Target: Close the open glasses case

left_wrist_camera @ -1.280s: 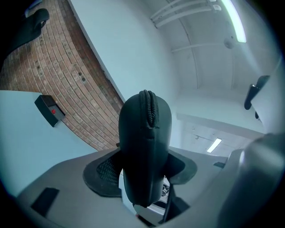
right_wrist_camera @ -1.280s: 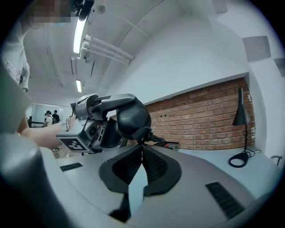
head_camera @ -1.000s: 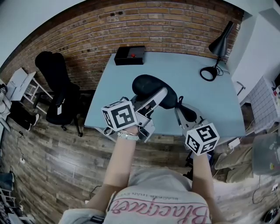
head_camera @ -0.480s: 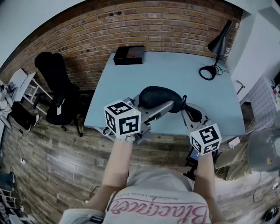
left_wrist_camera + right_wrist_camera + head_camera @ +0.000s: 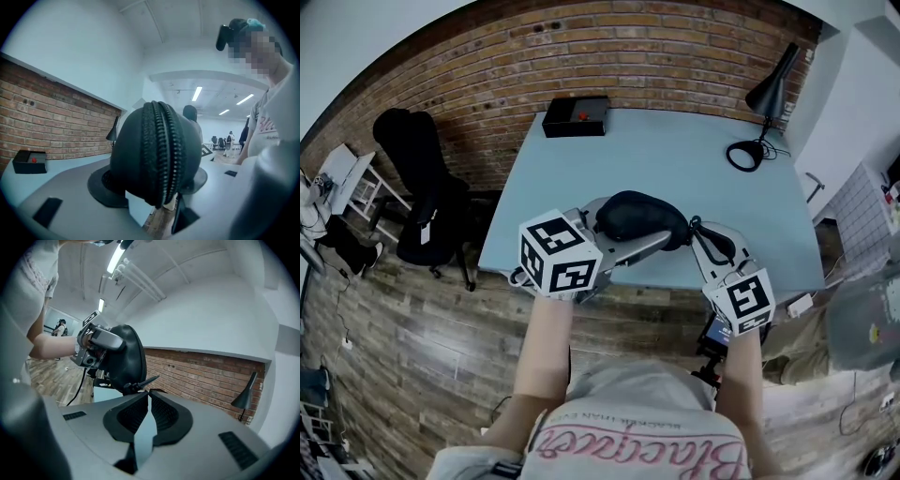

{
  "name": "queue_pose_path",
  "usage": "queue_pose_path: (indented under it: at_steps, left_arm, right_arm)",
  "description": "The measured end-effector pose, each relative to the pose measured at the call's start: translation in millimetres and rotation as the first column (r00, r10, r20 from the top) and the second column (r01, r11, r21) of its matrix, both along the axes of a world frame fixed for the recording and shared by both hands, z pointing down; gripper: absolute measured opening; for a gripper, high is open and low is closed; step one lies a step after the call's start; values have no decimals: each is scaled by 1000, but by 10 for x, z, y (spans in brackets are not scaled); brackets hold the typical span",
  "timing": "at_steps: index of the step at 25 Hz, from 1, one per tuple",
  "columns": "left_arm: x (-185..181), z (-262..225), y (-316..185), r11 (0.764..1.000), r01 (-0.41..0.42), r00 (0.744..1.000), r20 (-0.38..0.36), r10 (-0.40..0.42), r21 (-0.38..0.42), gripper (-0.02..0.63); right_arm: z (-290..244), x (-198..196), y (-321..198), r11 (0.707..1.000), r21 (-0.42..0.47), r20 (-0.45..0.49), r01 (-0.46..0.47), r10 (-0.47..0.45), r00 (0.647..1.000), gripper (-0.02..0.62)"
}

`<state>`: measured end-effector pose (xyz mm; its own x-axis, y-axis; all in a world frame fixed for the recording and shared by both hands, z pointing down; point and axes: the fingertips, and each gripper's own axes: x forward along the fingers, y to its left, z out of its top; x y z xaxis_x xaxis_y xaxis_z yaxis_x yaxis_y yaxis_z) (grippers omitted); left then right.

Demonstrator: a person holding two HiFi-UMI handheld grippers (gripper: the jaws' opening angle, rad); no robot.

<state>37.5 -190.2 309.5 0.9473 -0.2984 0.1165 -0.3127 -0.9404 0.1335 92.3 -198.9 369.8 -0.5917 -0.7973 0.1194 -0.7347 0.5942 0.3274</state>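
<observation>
The black zipped glasses case (image 5: 637, 216) hangs over the front of the light-blue table (image 5: 675, 155). My left gripper (image 5: 639, 236) is shut on it from the left. In the left gripper view the case (image 5: 154, 154) fills the space between the jaws, its zipper line facing the camera and looking closed. My right gripper (image 5: 691, 227) meets the case's right end. In the right gripper view its jaws (image 5: 148, 393) come together at the tips on the zipper pull (image 5: 143, 381), just under the case (image 5: 124, 357).
A black box with a red button (image 5: 575, 117) sits at the table's far left edge. A black desk lamp (image 5: 769, 94) stands at the far right. A black office chair (image 5: 422, 178) is left of the table on the wood floor.
The case has swung down from a raised, tilted pose to lie lower and flatter between the grippers. Both grippers have drawn back toward the table's front edge, and the right one has closed in on the case's end.
</observation>
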Motion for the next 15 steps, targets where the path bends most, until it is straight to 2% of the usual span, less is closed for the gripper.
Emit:
queue_pose_path:
  at_steps: [6, 9, 13, 15]
  left_arm:
    - [30, -43, 65, 996, -53, 995, 86, 48, 65, 258]
    - [42, -44, 83, 993, -75, 989, 136, 62, 89, 258]
    - [84, 68, 81, 987, -91, 966, 251, 55, 134, 258]
    - [86, 75, 69, 985, -85, 963, 268, 42, 152, 258]
  right_arm:
    - [-111, -36, 32, 996, 84, -49, 16, -12, 999, 34]
    - [-149, -50, 47, 991, 128, -120, 25, -9, 993, 34]
    - [-213, -75, 34, 986, 165, -213, 18, 18, 977, 34]
    - [-219, -86, 11, 985, 173, -245, 18, 25, 969, 34]
